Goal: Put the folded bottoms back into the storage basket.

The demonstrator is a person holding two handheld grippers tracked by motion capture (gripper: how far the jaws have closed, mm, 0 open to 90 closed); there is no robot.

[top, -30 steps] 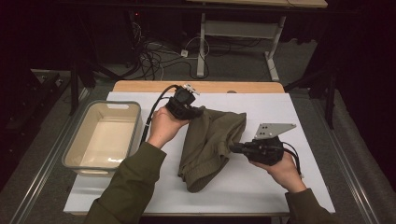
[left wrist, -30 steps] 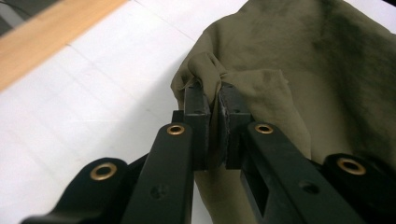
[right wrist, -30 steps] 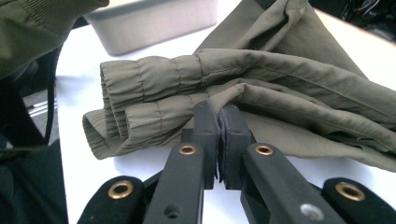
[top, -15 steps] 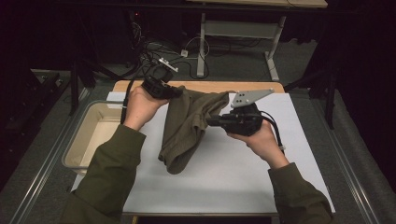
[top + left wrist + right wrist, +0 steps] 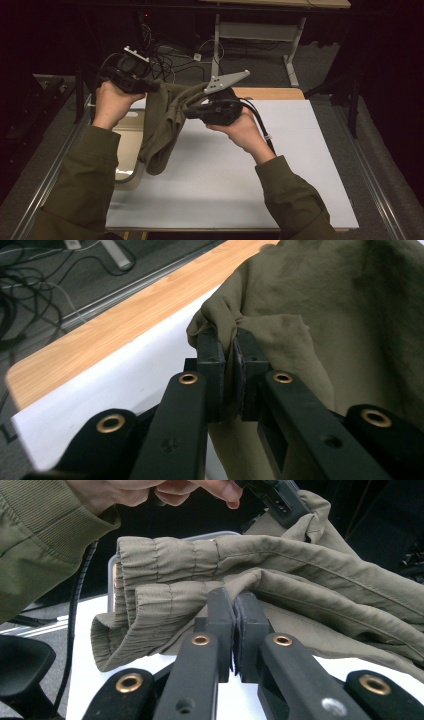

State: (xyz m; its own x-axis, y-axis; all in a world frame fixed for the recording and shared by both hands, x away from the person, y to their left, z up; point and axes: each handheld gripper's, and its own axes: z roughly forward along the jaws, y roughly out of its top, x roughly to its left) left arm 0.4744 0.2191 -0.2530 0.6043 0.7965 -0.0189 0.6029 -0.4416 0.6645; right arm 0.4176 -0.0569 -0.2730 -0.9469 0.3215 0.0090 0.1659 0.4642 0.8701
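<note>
An olive-green garment [image 5: 165, 125] with a gathered elastic band [image 5: 150, 600] hangs in the air between both hands, over the table's left side. My left gripper [image 5: 150, 86] is shut on one bunched corner of the garment [image 5: 280, 315], its pads [image 5: 210, 352] pinching the cloth. My right gripper [image 5: 192, 112] is shut on another fold of the garment [image 5: 320, 580], cloth squeezed between its pads [image 5: 250, 615]. The lower end of the garment droops toward the bin [image 5: 127, 150].
A translucent plastic bin sits at the table's left edge, under the hanging cloth. The white table top [image 5: 280, 165] spreads to the right, with a wooden strip [image 5: 270, 93] along its far edge. Cables [image 5: 170, 55] and a desk frame [image 5: 260, 35] lie beyond.
Both hands have lifted the garment off the table and carried it left and away from me. It lay on the white surface a second ago; now it hangs above the bin.
</note>
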